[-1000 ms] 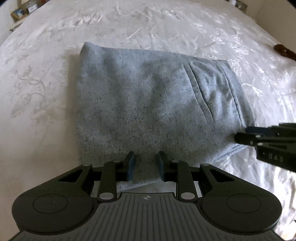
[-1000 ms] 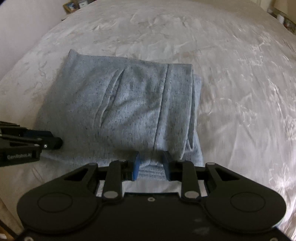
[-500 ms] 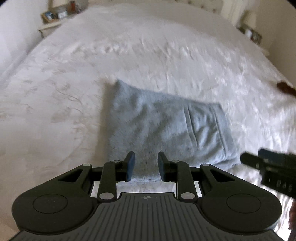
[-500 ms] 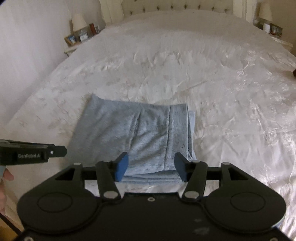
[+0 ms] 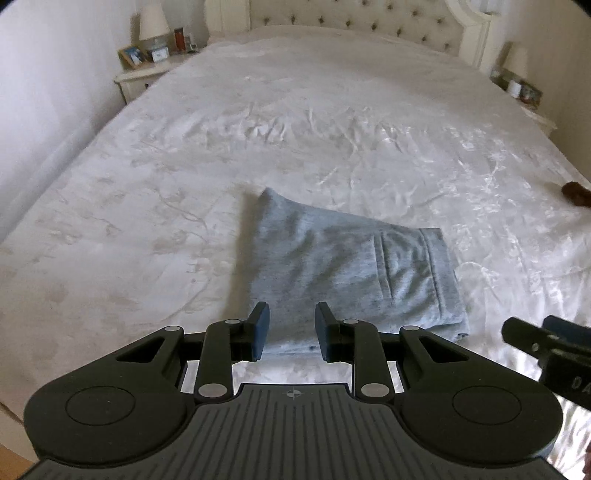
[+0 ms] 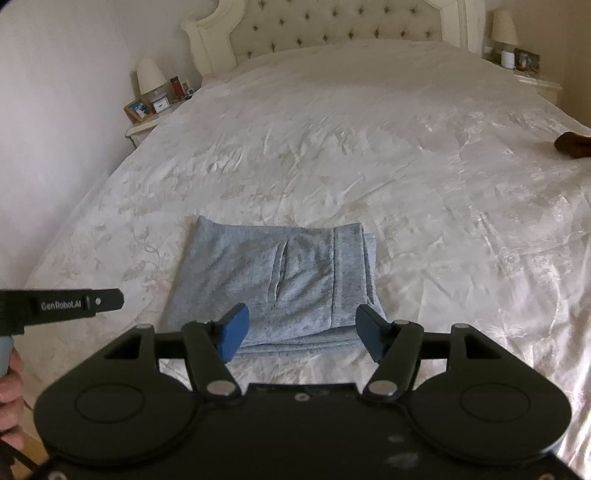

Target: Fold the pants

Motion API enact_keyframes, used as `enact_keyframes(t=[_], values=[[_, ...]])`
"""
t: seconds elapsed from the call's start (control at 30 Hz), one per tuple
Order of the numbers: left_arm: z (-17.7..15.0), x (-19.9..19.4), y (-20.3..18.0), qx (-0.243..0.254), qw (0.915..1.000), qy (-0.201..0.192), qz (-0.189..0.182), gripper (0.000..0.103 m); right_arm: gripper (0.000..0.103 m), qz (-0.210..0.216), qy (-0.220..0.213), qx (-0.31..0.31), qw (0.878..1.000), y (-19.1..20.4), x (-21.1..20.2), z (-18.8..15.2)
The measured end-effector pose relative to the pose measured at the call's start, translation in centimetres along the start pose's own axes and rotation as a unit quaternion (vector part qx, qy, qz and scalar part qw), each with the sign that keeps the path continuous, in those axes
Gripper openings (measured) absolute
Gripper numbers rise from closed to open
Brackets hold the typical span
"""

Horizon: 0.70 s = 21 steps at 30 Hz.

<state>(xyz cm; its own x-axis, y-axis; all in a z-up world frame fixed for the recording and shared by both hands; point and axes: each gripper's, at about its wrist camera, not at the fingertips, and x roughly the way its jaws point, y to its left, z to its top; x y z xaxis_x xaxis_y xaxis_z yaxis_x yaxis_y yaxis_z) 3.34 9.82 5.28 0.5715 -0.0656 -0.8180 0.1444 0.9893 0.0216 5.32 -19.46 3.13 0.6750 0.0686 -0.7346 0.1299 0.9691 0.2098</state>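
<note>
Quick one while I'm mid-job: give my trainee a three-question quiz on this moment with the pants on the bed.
1. True or false: the right gripper is clamped on the folded grey pants.
2. Multiple choice: the pants lie on A) a wooden floor, B) the white bedspread, C) a nightstand.
3. Fill in: the dark brown object lies near the bed's ___ edge in the right wrist view.

Key:
1. False. Both it and the left gripper are open, holding nothing.
2. B.
3. Right.

White bed, nightstand, lamp
</note>
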Motion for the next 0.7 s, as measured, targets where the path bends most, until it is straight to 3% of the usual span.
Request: enact_keyframes(t=[0.13,0.33,0.53,0.7], values=[[-0.4,-0.6,-0.3,0.008,1.0000,0.001,-0.001,0.026,0.068,0.001,-0.006,0.006,1.000,-0.1,-1.2,-0.1],[-1.1,-0.6,-1.5,0.030,0.9986,0.043,-0.002,0.026,0.068,0.001,-0.012,0.007,1.000,0.0,-2.3,-0.4],[-2.2,-0.6,-2.0,0.018,0.9971,0.072,-0.017,0.026,0.068,0.006,-0.017,0.007,1.000,0.0,-3.1,-0.5],[-2.4,-0.8,-2.1,0.015,0.9970,0.074,-0.016,0.026,0.069,0.003,-0.024,-0.001,1.000,0.5,-3.6,-0.7]])
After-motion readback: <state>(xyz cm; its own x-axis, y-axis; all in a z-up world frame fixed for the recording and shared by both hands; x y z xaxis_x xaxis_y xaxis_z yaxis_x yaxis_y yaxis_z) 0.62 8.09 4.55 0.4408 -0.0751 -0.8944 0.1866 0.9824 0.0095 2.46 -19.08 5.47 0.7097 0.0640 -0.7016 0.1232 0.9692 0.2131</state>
